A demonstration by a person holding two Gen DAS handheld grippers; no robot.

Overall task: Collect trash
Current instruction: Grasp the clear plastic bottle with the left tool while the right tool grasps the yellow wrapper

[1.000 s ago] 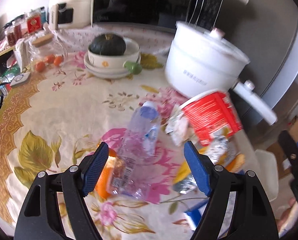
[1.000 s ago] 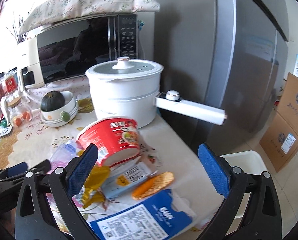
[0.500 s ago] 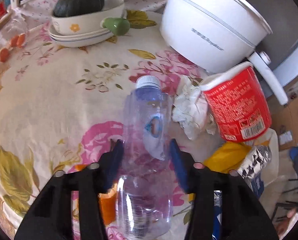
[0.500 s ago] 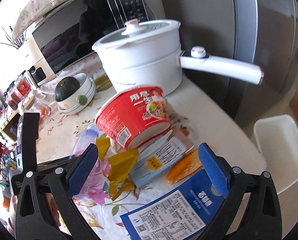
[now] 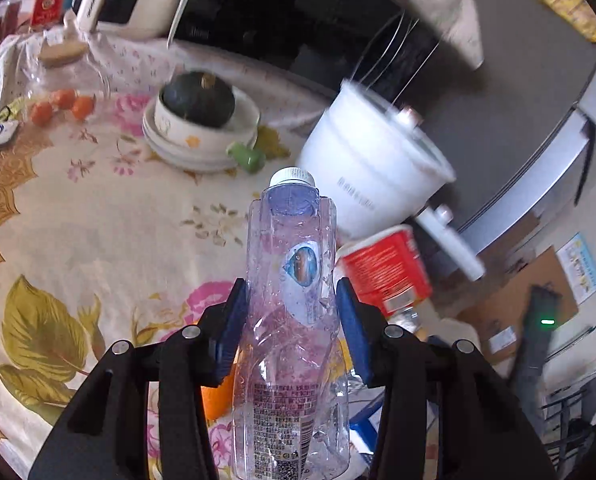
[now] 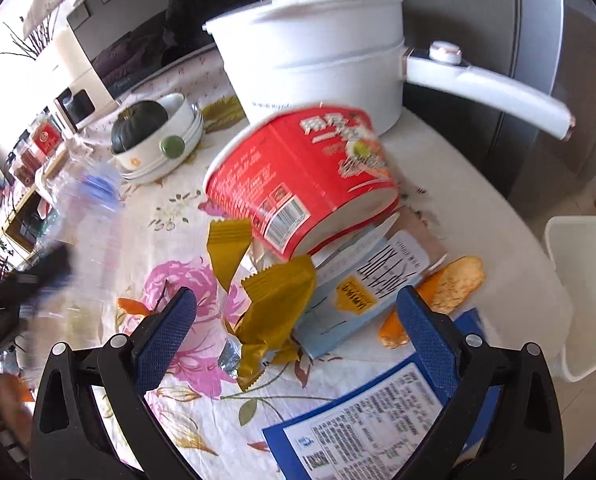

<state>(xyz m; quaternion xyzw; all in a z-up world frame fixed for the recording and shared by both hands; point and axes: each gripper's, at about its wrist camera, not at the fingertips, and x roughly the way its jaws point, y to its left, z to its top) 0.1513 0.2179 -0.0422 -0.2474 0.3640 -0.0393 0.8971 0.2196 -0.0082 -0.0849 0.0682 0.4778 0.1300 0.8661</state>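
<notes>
My left gripper [image 5: 291,320] is shut on a crushed clear plastic bottle [image 5: 293,320] with a white cap and holds it above the table; the bottle also shows blurred in the right wrist view [image 6: 85,216]. My right gripper [image 6: 295,312] is open and empty, low over a pile of trash: yellow wrappers [image 6: 265,300], a pale blue packet [image 6: 362,284], an orange wrapper [image 6: 446,288] and a blue package [image 6: 378,420]. A red instant-noodle cup [image 6: 302,176] lies tilted on the pile and also shows in the left wrist view [image 5: 386,268].
A white electric pot [image 6: 318,48] with a long handle stands behind the cup. A bowl with a dark squash [image 5: 197,112] sits further left on the floral tablecloth [image 5: 97,220]. A white bin [image 6: 582,292] stands beside the table's right edge. A microwave is at the back.
My left gripper closed on the bottle and lifted it off the table. My right gripper moved down and closer to the wrapper pile, still open.
</notes>
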